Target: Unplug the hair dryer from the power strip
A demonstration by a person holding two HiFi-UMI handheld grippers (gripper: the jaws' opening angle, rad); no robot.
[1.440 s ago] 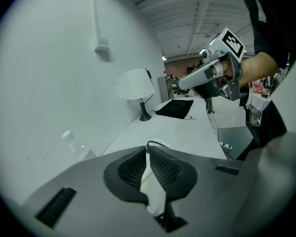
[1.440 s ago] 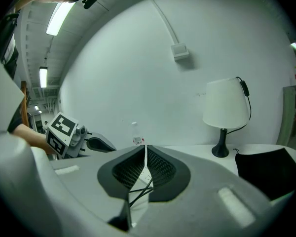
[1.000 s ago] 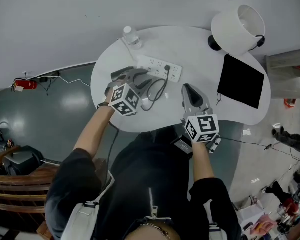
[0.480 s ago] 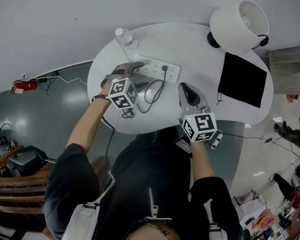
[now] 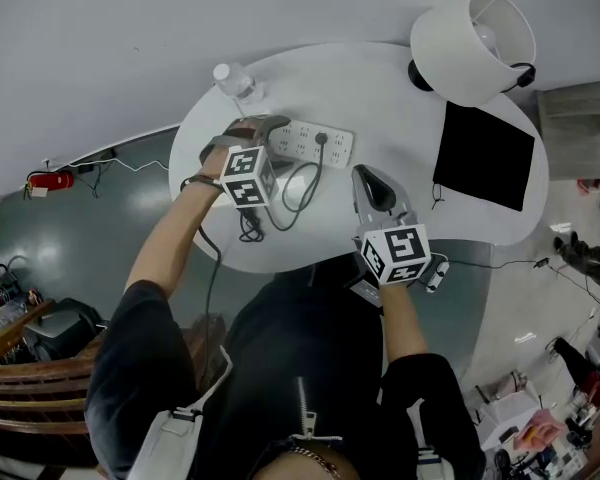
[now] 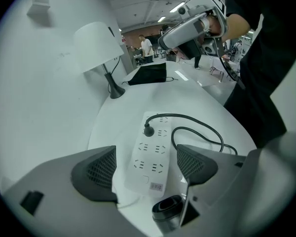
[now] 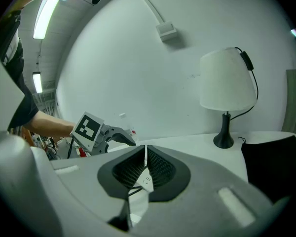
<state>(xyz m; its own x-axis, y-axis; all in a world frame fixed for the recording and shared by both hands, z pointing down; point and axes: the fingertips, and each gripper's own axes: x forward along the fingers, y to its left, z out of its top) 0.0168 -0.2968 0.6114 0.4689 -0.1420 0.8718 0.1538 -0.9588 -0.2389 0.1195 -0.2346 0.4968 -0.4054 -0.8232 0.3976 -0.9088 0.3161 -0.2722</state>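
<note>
A white power strip (image 5: 310,143) lies across the far middle of the round white table (image 5: 400,98). One black plug (image 5: 321,139) sits in it, and its black cord (image 5: 302,180) loops toward me. My left gripper (image 5: 263,128) hangs over the strip's left end. In the left gripper view its jaws have just been opening and stand wide, with the power strip (image 6: 150,154) below and between them, untouched; the plug (image 6: 148,130) is farther along. A dark round nozzle (image 6: 167,211) lies just under that gripper. My right gripper (image 5: 366,178) is shut and empty, right of the cord.
A white lamp (image 5: 472,33) stands at the table's far right, with a black flat pouch (image 5: 483,155) beside it. A clear water bottle (image 5: 232,81) stands at the far left edge. A thin cable (image 5: 212,268) hangs off the table's near left side.
My left gripper has sunk and moved left to the strip's end, and its jaws have gone from nearly closed to wide. The right gripper has barely shifted.
</note>
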